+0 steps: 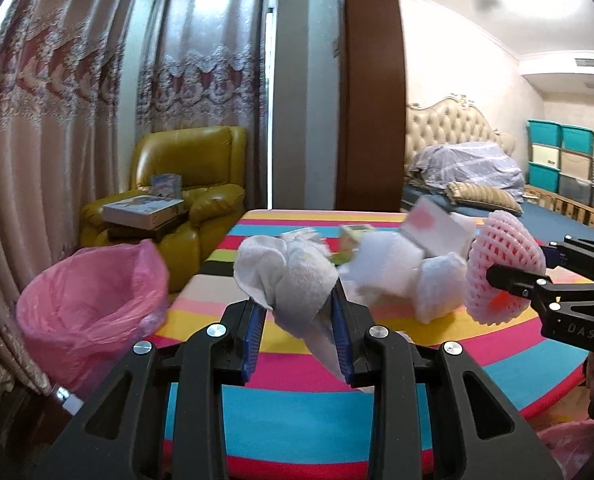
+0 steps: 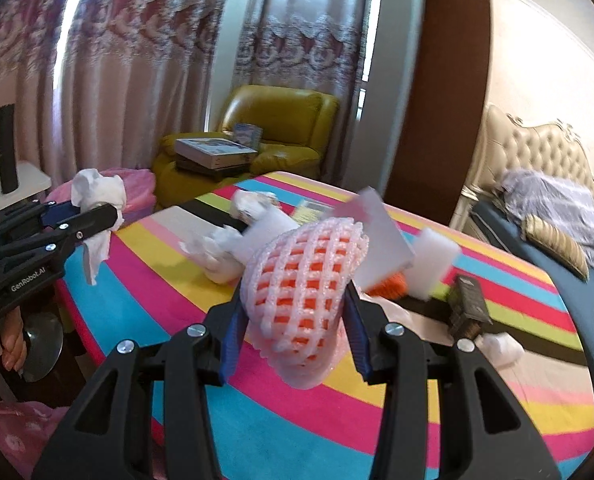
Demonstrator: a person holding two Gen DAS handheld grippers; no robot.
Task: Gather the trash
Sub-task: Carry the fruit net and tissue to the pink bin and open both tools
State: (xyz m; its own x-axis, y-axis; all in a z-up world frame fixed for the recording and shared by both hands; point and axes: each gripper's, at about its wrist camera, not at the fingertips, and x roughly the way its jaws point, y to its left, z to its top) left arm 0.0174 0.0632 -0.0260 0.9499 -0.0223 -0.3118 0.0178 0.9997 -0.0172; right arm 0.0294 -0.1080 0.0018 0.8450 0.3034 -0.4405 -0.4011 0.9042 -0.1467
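White crumpled tissue [image 1: 285, 276] is pinched between the blue pads of the left gripper [image 1: 299, 320], jaws drawn narrow upon it, wad held clear of the striped tablecloth [image 1: 297, 420]; pink foam fruit net [image 2: 305, 280] is clamped likewise in the right gripper [image 2: 297, 320], its mesh bulging past both pads. In the left wrist view the pink-lined bin [image 1: 93, 300] stands at nine o'clock of the held tissue, just off the table's edge, its mouth open and unobstructed; the right gripper with its net appears at three o'clock. Step in hand, judged: transport, both pieces grasped and lifted, neither yet over the bin. Remaining trash, namely white foam blocks [image 2: 433, 264], more tissue wads [image 2: 221, 256], a card [image 2: 377, 236] and a small dark box [image 2: 471, 304], lies at twelve to two o'clock of the net in the right wrist view. Next move calls for swinging each gripper toward nine o'clock until above the liner's mouth, then widening the jaws; light tissue may cling to a pad, and the springy net may bounce off the rim.
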